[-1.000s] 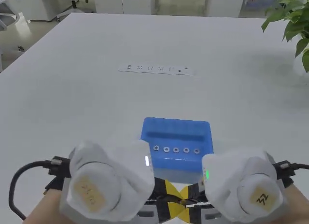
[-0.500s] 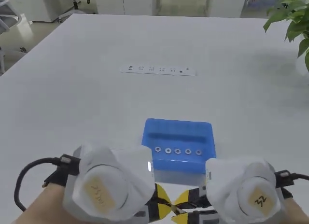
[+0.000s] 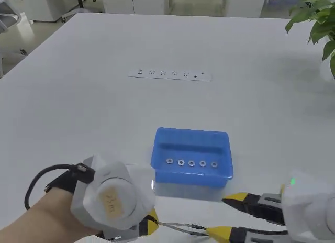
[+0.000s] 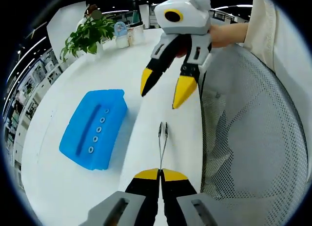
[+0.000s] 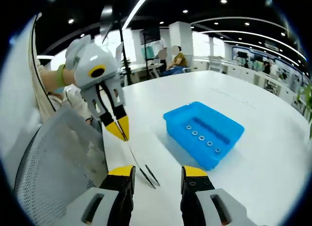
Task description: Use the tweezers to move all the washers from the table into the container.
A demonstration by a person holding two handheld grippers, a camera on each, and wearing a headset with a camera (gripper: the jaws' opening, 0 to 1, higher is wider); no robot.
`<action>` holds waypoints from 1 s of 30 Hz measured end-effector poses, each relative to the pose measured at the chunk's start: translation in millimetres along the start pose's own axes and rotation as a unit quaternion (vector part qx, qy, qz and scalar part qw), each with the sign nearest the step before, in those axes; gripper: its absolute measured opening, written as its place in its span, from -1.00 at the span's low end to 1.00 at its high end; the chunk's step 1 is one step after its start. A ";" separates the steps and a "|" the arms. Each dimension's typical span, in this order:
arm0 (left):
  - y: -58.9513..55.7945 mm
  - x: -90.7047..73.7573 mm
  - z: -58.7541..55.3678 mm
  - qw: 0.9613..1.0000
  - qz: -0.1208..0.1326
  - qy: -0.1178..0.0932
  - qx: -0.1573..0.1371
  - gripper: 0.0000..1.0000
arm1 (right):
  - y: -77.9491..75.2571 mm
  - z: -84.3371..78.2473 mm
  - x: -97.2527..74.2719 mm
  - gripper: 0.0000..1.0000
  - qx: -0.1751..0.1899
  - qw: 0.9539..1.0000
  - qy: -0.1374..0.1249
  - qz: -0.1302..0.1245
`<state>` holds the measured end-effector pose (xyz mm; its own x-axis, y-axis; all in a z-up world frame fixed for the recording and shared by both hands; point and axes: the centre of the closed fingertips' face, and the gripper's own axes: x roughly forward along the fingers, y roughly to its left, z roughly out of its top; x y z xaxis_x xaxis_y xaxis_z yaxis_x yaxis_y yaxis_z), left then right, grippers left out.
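Note:
A blue container (image 3: pixel 226 154) stands on the white table with several washers (image 3: pixel 191 163) in a row inside it. Thin metal tweezers (image 3: pixel 180 228) lie low in front of it, and my left gripper (image 3: pixel 149 225) is shut on their back end. In the left gripper view the tweezers (image 4: pixel 162 143) stick out straight from the closed yellow tips (image 4: pixel 159 175). My right gripper (image 3: pixel 225 217) is open, its jaws apart on either side of the tweezers' tips (image 5: pixel 146 175) without touching them. The container (image 4: pixel 78 153) lies to the side of both grippers.
A flat white socket strip (image 3: pixel 170 74) lies further back on the table. A potted plant (image 3: pixel 316 18) stands at the far right. A mesh chair back (image 4: pixel 243 138) is close behind the grippers at the table's near edge.
My right gripper has drawn away to the right from the left one, and its jaws now stand apart. The left gripper keeps hold of the tweezers.

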<state>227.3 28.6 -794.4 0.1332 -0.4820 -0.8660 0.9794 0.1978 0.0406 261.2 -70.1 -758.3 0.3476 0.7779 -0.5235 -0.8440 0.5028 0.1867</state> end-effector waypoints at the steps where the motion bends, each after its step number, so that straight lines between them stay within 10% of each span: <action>1: 0.3 2.6 -1.9 1.000 -0.002 0.004 0.000 -1.00 | -5.4 0.4 -4.2 -0.30 0.018 1.000 -0.011 -0.011; 7: 3.5 17.2 -18.1 0.999 -0.015 0.050 0.014 -1.00 | -40.8 4.6 -31.2 -0.22 0.078 0.991 -0.059 -0.090; 16: 2.6 26.5 -28.2 0.993 -0.030 0.110 0.039 -1.00 | -49.5 9.5 -48.1 -0.15 0.094 0.984 -0.082 -0.126; 30: 2.3 24.0 -27.5 0.995 -0.032 0.093 -0.016 -1.00 | -56.3 23.3 -60.3 -0.04 0.096 0.979 -0.109 -0.144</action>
<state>228.6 41.0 -828.8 0.0370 -0.3284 -0.9438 0.9794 0.1994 -0.0310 297.3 -136.6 -717.9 0.6567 0.6449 -0.3910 -0.6126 0.7585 0.2222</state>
